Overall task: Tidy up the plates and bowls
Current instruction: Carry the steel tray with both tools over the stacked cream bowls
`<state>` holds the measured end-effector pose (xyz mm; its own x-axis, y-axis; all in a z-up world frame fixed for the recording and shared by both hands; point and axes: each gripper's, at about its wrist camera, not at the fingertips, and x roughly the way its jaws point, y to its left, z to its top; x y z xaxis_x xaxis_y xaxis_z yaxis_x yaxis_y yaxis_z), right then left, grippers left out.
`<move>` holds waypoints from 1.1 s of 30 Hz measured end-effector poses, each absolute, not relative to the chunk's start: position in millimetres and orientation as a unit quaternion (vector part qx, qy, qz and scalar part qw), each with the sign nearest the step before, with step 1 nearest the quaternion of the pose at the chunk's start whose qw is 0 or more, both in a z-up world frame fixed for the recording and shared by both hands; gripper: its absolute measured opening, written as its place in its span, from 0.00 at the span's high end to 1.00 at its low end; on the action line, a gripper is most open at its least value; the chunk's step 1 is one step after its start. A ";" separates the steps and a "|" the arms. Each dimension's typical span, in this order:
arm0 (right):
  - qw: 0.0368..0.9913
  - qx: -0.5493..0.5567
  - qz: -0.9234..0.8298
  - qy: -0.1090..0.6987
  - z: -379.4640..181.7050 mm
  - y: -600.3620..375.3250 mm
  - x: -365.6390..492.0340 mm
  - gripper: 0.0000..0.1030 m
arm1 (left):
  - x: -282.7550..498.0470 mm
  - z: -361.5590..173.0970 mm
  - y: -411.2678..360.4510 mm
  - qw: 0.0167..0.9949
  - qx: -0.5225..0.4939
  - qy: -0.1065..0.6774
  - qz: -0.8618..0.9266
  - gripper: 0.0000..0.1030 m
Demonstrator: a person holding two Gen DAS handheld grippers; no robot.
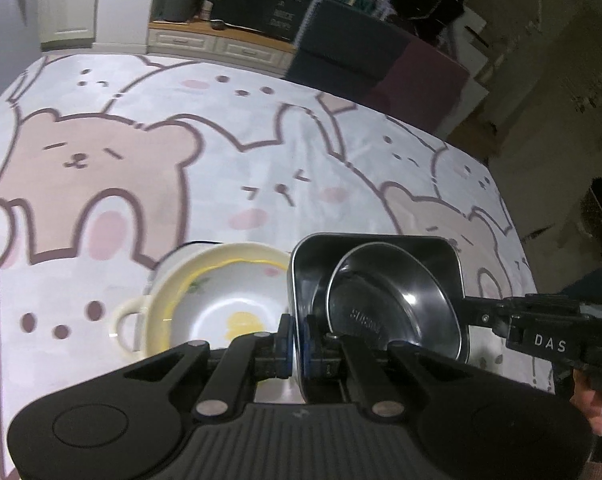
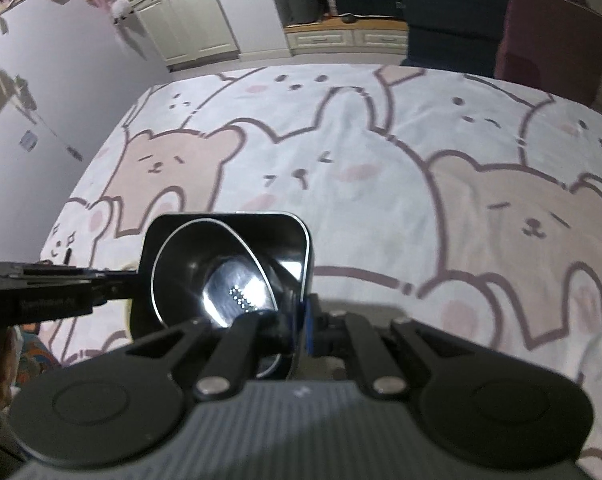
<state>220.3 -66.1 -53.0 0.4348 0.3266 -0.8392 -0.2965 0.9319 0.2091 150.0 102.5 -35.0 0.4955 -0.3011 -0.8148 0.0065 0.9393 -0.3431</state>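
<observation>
A square steel tray [image 1: 381, 248] holds a round steel plate [image 1: 385, 300] that leans inside it. My left gripper [image 1: 299, 340] is shut on the tray's left wall. My right gripper [image 2: 301, 332] is shut on the tray's right wall [image 2: 307, 256]; it shows at the right of the left wrist view [image 1: 473, 312]. The plate [image 2: 217, 272] shows in the right wrist view too. A cream bowl [image 1: 221, 296] with a yellow print and a side handle sits just left of the tray, on the cloth.
A tablecloth [image 1: 221, 168] with bear and rabbit drawings covers the table. Dark and maroon chair backs [image 1: 381, 60] stand at the far edge. Cabinets [image 2: 189, 20] and a counter with a pot lie beyond.
</observation>
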 end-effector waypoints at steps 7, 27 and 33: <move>0.840 0.008 0.207 0.502 -58.1 -22.7 222.2 0.94 | 141.6 -35.9 140.4 0.853 -0.157 0.493 -0.068 0.96; 0.830 0.036 0.189 0.524 -89.5 -7.9 234.4 0.94 | 159.6 -63.2 151.5 0.841 -0.152 0.514 -0.081 0.96; 0.823 0.040 0.184 0.535 -101.9 -7.2 238.0 0.94 | 164.1 -71.0 155.0 0.836 -0.151 0.522 -0.076 0.96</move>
